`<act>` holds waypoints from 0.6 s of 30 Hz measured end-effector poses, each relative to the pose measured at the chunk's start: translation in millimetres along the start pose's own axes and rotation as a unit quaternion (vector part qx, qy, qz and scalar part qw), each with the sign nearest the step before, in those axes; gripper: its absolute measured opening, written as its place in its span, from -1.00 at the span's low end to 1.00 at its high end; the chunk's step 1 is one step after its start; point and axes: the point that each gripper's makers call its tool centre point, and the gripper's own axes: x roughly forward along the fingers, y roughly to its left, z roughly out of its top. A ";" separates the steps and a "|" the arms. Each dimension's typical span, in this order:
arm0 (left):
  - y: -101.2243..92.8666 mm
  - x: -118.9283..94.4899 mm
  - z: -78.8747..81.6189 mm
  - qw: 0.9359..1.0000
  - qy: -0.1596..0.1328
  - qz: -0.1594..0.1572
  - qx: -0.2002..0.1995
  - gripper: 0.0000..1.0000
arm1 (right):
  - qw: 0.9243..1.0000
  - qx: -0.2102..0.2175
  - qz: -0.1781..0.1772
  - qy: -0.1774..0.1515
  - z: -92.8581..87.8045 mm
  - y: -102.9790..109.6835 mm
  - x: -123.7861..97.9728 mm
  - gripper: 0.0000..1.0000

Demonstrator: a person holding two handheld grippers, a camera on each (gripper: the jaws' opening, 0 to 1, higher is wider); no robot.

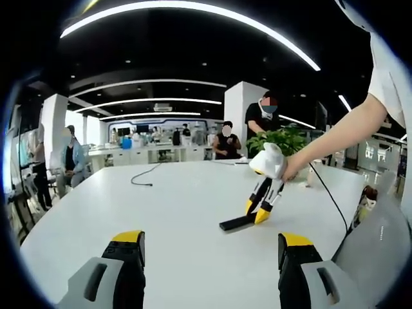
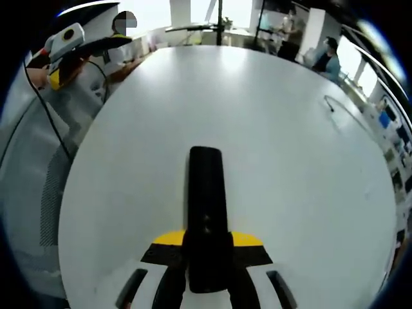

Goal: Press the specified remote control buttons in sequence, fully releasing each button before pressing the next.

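In the left gripper view, the left gripper (image 1: 209,254) hangs released over the near edge of the white bench (image 1: 174,212), its jaws wide apart. Further right, the right gripper (image 1: 262,207) tilts down, grasping the black remote control (image 1: 235,223), whose far end rests on the bench. In the right gripper view, the remote lies lengthwise between the clenched yellow-tipped jaws.

White table (image 1: 174,199), curved ceiling lights (image 1: 193,13), white pillars (image 1: 239,106)
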 end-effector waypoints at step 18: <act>1.1 0.5 -0.6 1.000 0.000 0.001 0.000 0.74 | 1.000 0.001 0.001 0.002 0.8 -9.6 0.3 -0.58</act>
